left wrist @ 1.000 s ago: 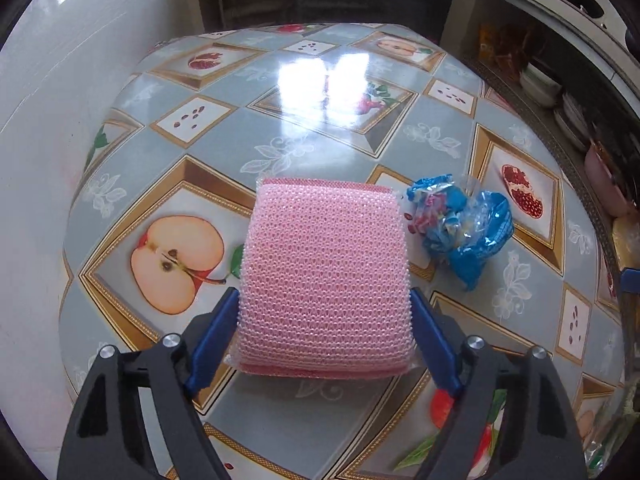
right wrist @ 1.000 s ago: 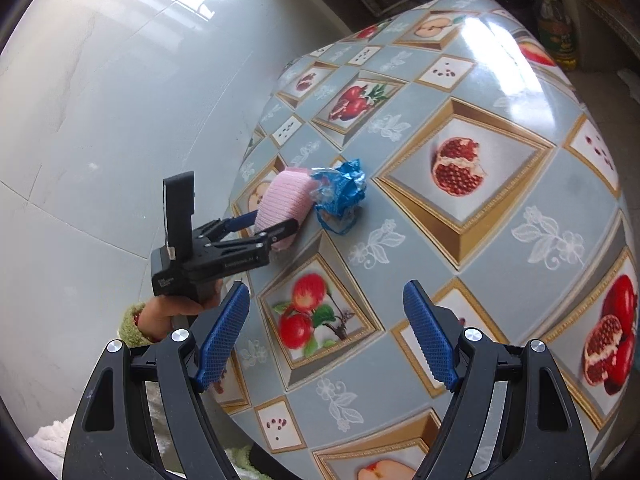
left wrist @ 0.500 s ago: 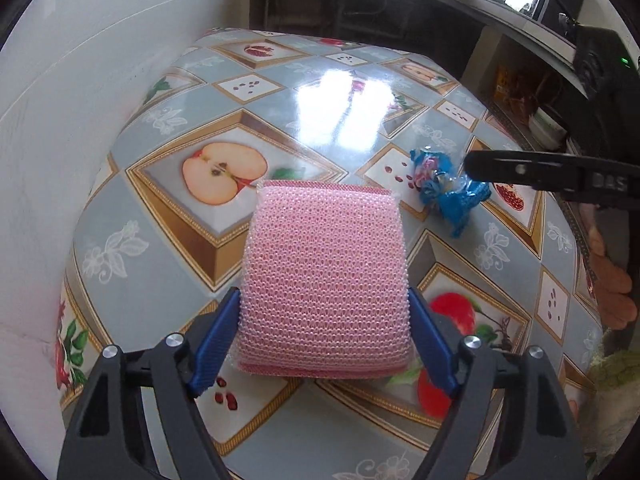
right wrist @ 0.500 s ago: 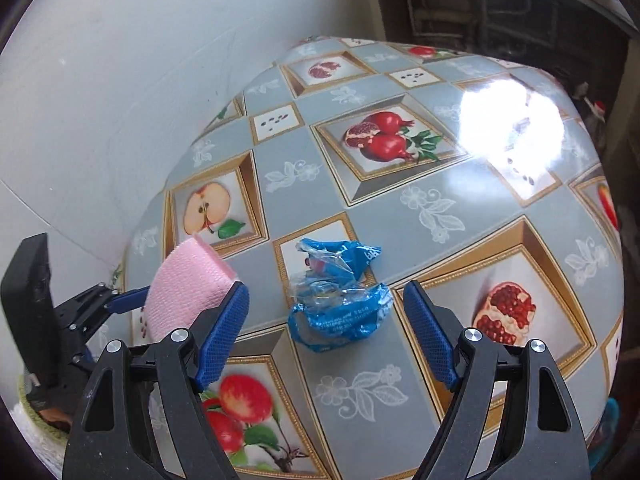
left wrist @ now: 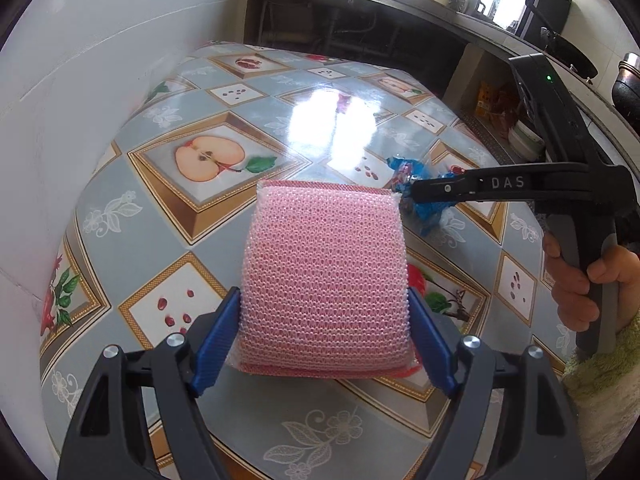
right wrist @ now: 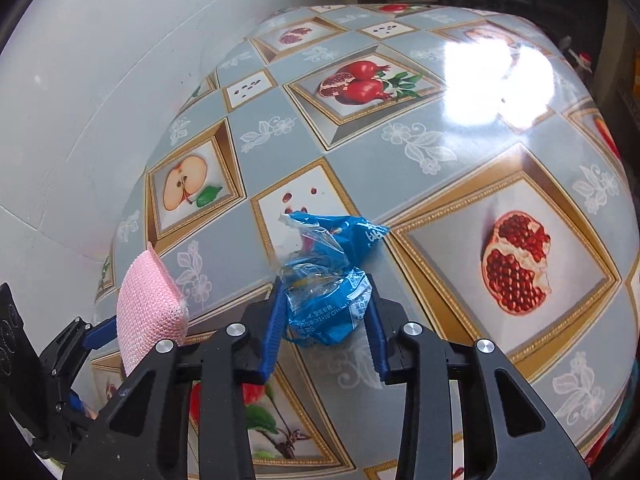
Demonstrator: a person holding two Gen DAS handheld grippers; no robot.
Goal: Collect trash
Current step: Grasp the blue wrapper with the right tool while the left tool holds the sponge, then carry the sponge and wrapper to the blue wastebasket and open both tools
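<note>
A crumpled blue plastic wrapper (right wrist: 340, 236) lies on the fruit-patterned table (right wrist: 440, 184). My right gripper (right wrist: 325, 284) is down over it, jaws closing, and both blue pads touch the wrapper's lower bunch. In the left wrist view the same gripper (left wrist: 416, 196) reaches in from the right onto the wrapper (left wrist: 430, 212). My left gripper (left wrist: 324, 292) is shut on a pink mesh sponge (left wrist: 324, 256) in clear packaging, held above the table to the wrapper's left. The right wrist view shows that sponge (right wrist: 148, 304) at the lower left.
A white tiled wall (left wrist: 80, 100) runs along the table's left side. Behind the table stands a dark counter (left wrist: 360, 20) with shelves, and dishes (left wrist: 524, 140) sit at the right. A hand (left wrist: 576, 280) in a pale sleeve holds the right gripper.
My right gripper has come in over the blue wrapper and narrowed its jaws onto it. My left gripper has drawn back from the wrapper with the pink sponge still in it.
</note>
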